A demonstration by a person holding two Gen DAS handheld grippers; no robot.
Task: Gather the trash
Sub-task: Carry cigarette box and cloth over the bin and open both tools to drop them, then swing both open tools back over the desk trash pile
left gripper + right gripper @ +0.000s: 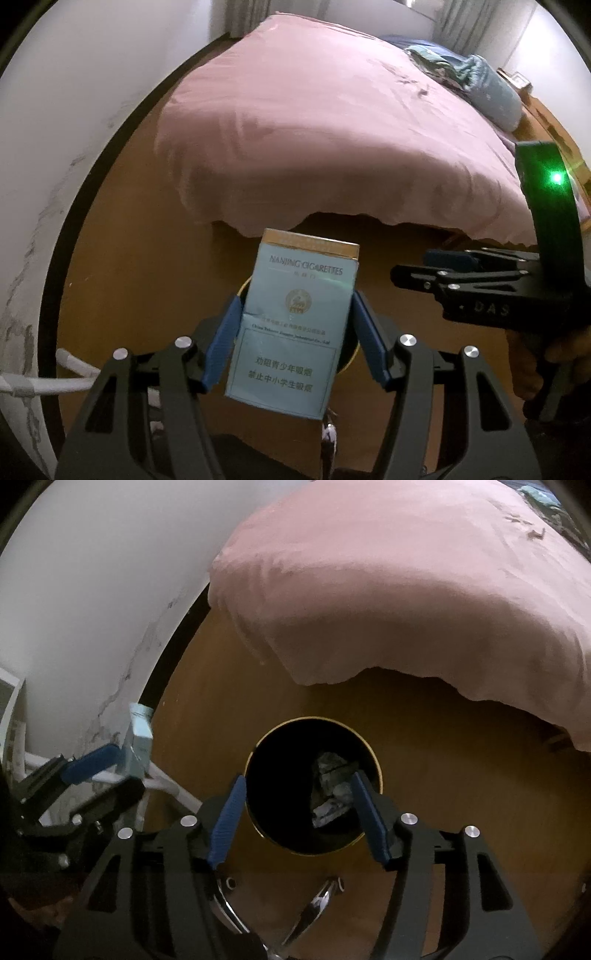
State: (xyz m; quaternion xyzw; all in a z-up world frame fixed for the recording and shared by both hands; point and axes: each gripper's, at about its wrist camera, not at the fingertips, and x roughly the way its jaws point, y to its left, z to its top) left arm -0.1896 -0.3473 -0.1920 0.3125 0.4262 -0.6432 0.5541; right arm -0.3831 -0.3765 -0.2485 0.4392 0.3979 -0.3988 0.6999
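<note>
The left gripper (293,338) clamps a pale blue cigarette pack (291,321) between its 2 blue pads (223,343), the pack's long axis running straight out along the fingers toward 12 o'clock, its gold-banded top end farthest from the claw. In the left wrist view a thin gold arc of the trash bin's rim shows behind the pack at both sides, so the bin sits almost wholly hidden beneath it. The right wrist view shows that same gripper (122,760) at 9 o'clock with the pack (138,744) held beside the white wall (74,627), well to the left of the bin.

The right gripper (297,812) hangs with its fingers spread and nothing between them, directly over the round black trash bin (373,760), whose gold-edged mouth fills the gap between its pads; crumpled grey scraps (332,786) already lie inside. From the left camera, the right gripper (417,275) juts in at 3 o'clock, a green light glowing on its housing.

Judged from these views, the left claw carries the trash but the right claw is nearer the bin; the pack likely needs to travel rightward, toward 3 o'clock from its holder, before release. Beyond lie the brown wooden floor (461,775) and a bed draped in a pink cover (332,129).
</note>
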